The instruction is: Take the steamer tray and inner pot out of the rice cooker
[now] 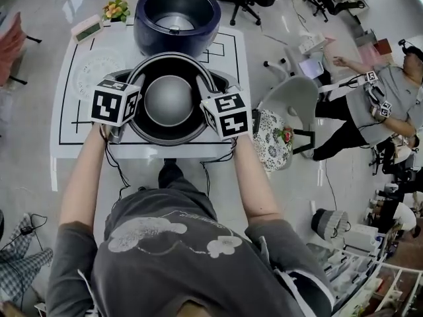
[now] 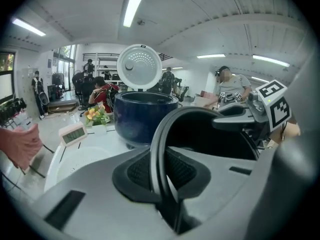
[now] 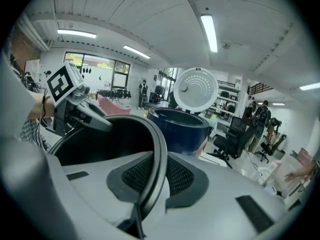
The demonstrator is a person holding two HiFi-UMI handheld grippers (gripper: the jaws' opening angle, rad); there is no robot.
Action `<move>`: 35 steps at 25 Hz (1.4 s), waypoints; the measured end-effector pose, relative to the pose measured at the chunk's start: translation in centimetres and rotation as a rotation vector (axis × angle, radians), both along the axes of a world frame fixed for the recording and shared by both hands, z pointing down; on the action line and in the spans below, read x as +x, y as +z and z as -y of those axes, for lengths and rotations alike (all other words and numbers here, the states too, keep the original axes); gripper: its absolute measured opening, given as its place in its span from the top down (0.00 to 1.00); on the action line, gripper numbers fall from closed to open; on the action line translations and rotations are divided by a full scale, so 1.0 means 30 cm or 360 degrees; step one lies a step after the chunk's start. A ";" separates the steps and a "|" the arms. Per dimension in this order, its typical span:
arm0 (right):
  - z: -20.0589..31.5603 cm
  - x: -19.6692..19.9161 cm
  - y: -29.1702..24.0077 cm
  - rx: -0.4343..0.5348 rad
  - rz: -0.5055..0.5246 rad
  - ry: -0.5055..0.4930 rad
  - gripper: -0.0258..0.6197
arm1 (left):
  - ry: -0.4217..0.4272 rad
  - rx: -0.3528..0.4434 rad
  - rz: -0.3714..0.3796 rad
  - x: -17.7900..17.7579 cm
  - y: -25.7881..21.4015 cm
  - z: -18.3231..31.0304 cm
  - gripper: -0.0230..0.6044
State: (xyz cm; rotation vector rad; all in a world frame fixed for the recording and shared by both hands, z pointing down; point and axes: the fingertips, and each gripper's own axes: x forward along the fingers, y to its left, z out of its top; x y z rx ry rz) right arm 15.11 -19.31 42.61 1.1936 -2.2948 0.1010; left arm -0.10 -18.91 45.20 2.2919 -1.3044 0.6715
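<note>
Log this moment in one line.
left gripper: shut on inner pot rim | right gripper: same | rice cooker: empty | steamer tray: on table

The inner pot looked like smooth metal, dull grey inside with a darker rim. The rice cooker had a glossy navy shell, perhaps plastic. The pads were black and rough-meshed, set in matt grey plastic.

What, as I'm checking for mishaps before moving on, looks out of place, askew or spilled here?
Nothing stands out. The inner pot is gripped by its rim at opposite sides by the left claw and right claw and looks level; the steamer tray lies flat on the table; the rice cooker stands upright. No spill shows.
</note>
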 end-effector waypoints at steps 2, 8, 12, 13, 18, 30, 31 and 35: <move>0.017 0.012 0.046 -0.0049 -0.0002 -0.0005 0.82 | 0.0002 -0.0044 0.0003 0.012 0.046 0.013 0.88; 0.063 0.043 0.185 -0.0187 -0.0021 -0.0034 0.82 | 0.0023 -0.0164 0.0022 0.045 0.181 0.045 0.88; 0.088 0.054 0.229 -0.0285 0.0026 -0.0042 0.82 | 0.0055 -0.0199 0.0033 0.056 0.211 0.064 0.88; 0.095 0.056 0.237 -0.0299 0.0033 -0.0043 0.82 | 0.0067 -0.0206 0.0046 0.057 0.213 0.069 0.88; 0.113 0.070 0.271 -0.0369 0.0064 -0.0041 0.82 | 0.0104 -0.0259 0.0080 0.071 0.233 0.084 0.88; 0.123 0.094 0.303 -0.0455 0.0212 -0.0030 0.81 | 0.0178 -0.0174 0.0181 0.100 0.249 0.096 0.82; 0.122 0.093 0.300 -0.0453 0.0218 -0.0037 0.80 | 0.0181 -0.0151 0.0181 0.103 0.245 0.097 0.80; 0.110 0.097 0.288 -0.0404 0.0256 0.0001 0.62 | 0.0197 -0.0033 0.0072 0.109 0.213 0.089 0.51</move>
